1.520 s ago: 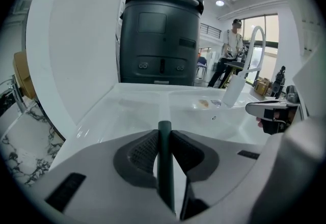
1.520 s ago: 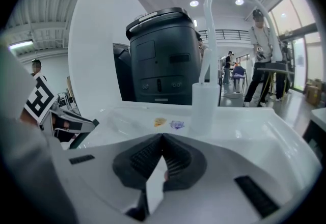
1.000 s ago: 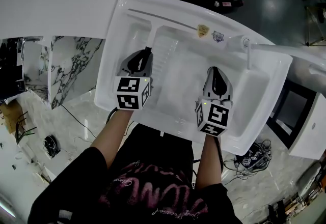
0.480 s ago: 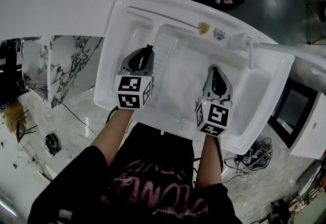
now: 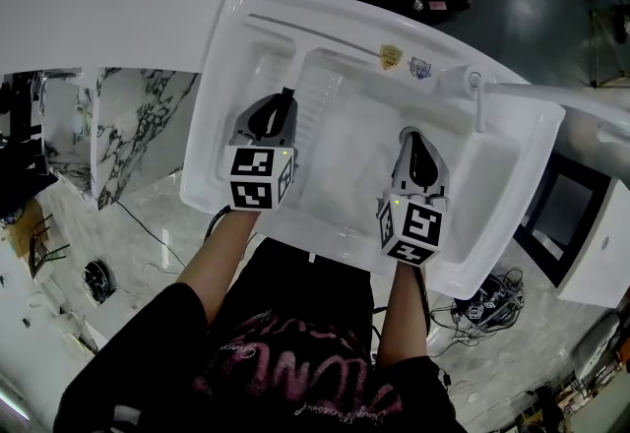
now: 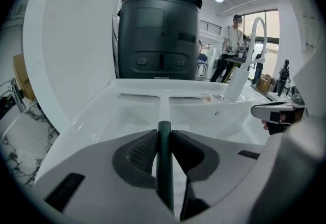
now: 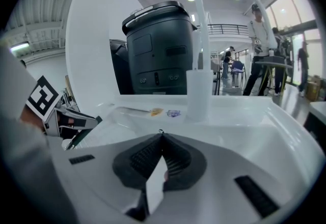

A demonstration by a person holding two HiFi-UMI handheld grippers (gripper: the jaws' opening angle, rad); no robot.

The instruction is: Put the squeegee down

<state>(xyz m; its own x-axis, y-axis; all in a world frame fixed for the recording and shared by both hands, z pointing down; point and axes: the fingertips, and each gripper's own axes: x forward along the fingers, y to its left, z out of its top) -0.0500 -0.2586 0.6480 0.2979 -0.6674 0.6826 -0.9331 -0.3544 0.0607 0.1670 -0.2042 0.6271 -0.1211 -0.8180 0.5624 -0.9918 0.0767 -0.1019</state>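
Observation:
The squeegee has a dark green handle (image 6: 164, 167), and my left gripper (image 6: 163, 134) is shut on it. From the handle a pale stem runs forward to a long thin blade (image 6: 153, 97) lying across the far side of the white sink (image 5: 209, 126). In the head view only the handle's dark tip (image 5: 286, 92) pokes out past the left gripper (image 5: 283, 98), with the blade (image 5: 315, 34) along the back ledge. My right gripper (image 5: 411, 136) hovers over the basin, shut with nothing held. Its pads meet in the right gripper view (image 7: 161, 136).
A white tap (image 5: 477, 92) rises at the sink's back right, tall in the right gripper view (image 7: 199, 85). Two small stickers (image 5: 404, 60) sit on the back ledge. A dark bin-like machine (image 6: 158, 29) stands behind the sink. People stand in the background.

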